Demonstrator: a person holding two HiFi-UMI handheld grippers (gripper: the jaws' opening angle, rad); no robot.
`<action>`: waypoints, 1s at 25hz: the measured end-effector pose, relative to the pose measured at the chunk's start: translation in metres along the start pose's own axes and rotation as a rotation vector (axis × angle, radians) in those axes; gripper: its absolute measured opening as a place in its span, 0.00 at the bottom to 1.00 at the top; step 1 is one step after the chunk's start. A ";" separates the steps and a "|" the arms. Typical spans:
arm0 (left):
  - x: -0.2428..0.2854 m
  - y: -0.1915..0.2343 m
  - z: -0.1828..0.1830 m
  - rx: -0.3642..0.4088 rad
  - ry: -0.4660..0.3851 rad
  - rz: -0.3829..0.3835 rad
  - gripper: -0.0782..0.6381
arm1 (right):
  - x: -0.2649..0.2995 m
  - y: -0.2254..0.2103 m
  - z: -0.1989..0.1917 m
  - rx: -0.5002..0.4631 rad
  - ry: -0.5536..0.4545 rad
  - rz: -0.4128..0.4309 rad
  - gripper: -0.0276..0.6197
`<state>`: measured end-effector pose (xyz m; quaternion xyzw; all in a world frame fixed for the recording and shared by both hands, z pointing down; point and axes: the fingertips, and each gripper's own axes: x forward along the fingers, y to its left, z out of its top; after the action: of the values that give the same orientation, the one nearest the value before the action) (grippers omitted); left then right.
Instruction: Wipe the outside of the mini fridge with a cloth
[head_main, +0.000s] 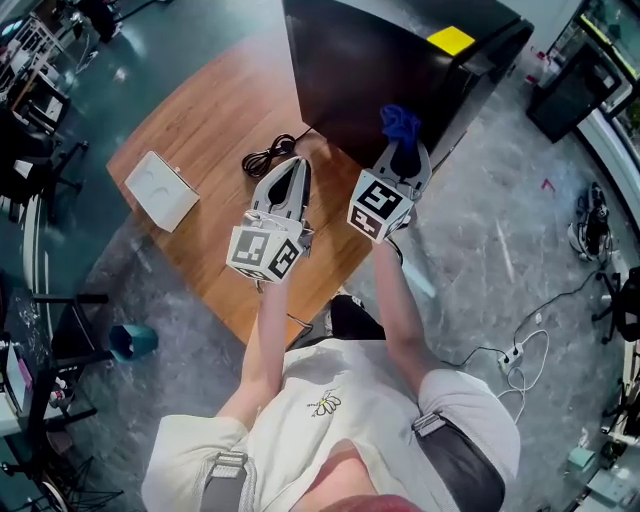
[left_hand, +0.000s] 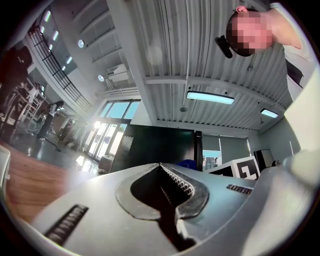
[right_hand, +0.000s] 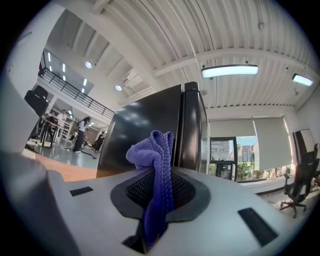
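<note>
Cloth (right_hand: 156, 155) sits pinched in the right gripper (head_main: 402, 155), bunched toward the mini fridge (head_main: 370, 70) for wiping; the left gripper (head_main: 294, 172) is closed, empty.

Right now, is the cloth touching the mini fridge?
Cannot tell. In the right gripper view the cloth, clamped in the right gripper, overlaps the mini fridge; neither contact nor gap shows.

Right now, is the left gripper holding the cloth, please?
No, the blue cloth sits in the right gripper; the left gripper is shut, empty.
</note>
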<state>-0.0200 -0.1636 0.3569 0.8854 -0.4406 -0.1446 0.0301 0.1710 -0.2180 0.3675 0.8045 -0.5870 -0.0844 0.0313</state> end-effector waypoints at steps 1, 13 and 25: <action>-0.001 -0.003 0.000 -0.001 0.000 -0.004 0.12 | -0.003 -0.005 0.000 -0.005 0.000 -0.006 0.14; -0.007 -0.018 0.003 -0.005 -0.003 -0.036 0.12 | -0.021 -0.045 -0.002 -0.021 0.014 -0.075 0.14; -0.010 -0.015 0.006 -0.022 -0.012 -0.059 0.12 | -0.033 -0.054 -0.001 -0.017 0.024 -0.113 0.14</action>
<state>-0.0159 -0.1464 0.3503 0.8967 -0.4131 -0.1558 0.0330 0.2122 -0.1702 0.3635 0.8370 -0.5395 -0.0815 0.0403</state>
